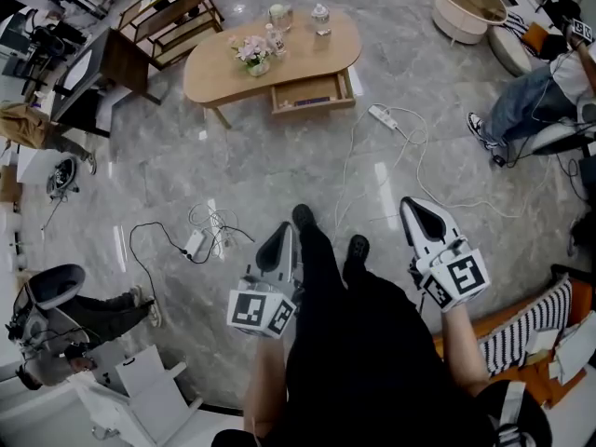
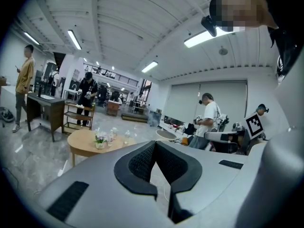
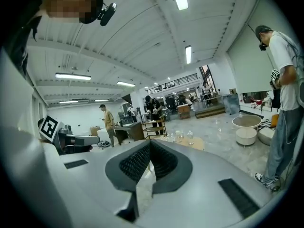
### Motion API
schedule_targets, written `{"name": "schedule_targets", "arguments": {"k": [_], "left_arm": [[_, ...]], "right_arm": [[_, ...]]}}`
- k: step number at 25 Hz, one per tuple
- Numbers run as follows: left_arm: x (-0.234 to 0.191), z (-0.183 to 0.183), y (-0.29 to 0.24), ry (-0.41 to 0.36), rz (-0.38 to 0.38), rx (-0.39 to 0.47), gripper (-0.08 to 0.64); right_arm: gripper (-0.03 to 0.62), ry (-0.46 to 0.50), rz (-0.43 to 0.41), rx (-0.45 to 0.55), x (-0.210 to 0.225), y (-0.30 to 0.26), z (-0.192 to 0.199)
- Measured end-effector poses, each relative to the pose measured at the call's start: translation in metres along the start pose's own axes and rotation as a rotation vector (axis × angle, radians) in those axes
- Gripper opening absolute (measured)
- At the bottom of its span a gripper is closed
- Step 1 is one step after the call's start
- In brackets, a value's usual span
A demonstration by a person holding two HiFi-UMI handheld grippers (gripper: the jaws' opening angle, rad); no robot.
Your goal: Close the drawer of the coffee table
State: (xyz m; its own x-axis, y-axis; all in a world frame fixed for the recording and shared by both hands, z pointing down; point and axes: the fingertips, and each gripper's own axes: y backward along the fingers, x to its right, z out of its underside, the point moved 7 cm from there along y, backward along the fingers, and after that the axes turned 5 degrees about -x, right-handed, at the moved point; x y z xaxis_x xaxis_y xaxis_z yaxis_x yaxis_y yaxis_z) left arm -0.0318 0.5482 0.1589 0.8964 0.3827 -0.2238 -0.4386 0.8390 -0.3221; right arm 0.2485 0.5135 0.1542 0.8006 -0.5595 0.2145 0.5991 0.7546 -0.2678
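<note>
The kidney-shaped wooden coffee table [image 1: 223, 71] stands far ahead across the marble floor. Its drawer [image 1: 313, 92] is pulled out toward me, with dark items inside. A flower pot [image 1: 253, 54] and small bottles rest on the tabletop. My left gripper [image 1: 277, 238] and right gripper [image 1: 418, 212] hang low on either side of the person's legs, well short of the table, both shut and empty. In the left gripper view the table [image 2: 85, 144] shows left of the left gripper [image 2: 154, 144]. In the right gripper view the table [image 3: 195, 143] lies just beyond the right gripper [image 3: 149, 141].
A power strip [image 1: 382, 116] with white cables lies on the floor between me and the drawer, another strip [image 1: 195, 243] to my left. A wooden shelf [image 1: 173, 15] and dark desk [image 1: 104, 61] stand left of the table, a round tub [image 1: 468, 4] and a seated person [image 1: 535, 101] to the right.
</note>
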Motion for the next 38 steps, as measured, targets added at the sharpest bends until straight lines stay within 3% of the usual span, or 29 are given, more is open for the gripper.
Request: {"name": "schedule_targets", "arguments": {"k": [13, 26, 32, 38], "left_arm": [[-0.052, -0.016, -0.040, 0.014, 0.044, -0.026, 0.013], [-0.172, -0.077, -0.131, 0.018, 0.146, 0.000, 0.013], [-0.220, -0.088, -0.160, 0.003, 0.186, -0.021, 0.012], [-0.237, -0.088, -0.184, 0.010, 0.218, -0.066, 0.012]], "right_arm": [[0.011, -0.046, 0.056, -0.065, 0.011, -0.054, -0.007], [0.011, -0.003, 0.149, -0.061, 0.015, -0.189, -0.072], [0.011, -0.011, 0.181, -0.061, 0.008, -0.229, -0.078], [0.011, -0.034, 0.219, -0.091, 0.012, -0.239, -0.072]]}}
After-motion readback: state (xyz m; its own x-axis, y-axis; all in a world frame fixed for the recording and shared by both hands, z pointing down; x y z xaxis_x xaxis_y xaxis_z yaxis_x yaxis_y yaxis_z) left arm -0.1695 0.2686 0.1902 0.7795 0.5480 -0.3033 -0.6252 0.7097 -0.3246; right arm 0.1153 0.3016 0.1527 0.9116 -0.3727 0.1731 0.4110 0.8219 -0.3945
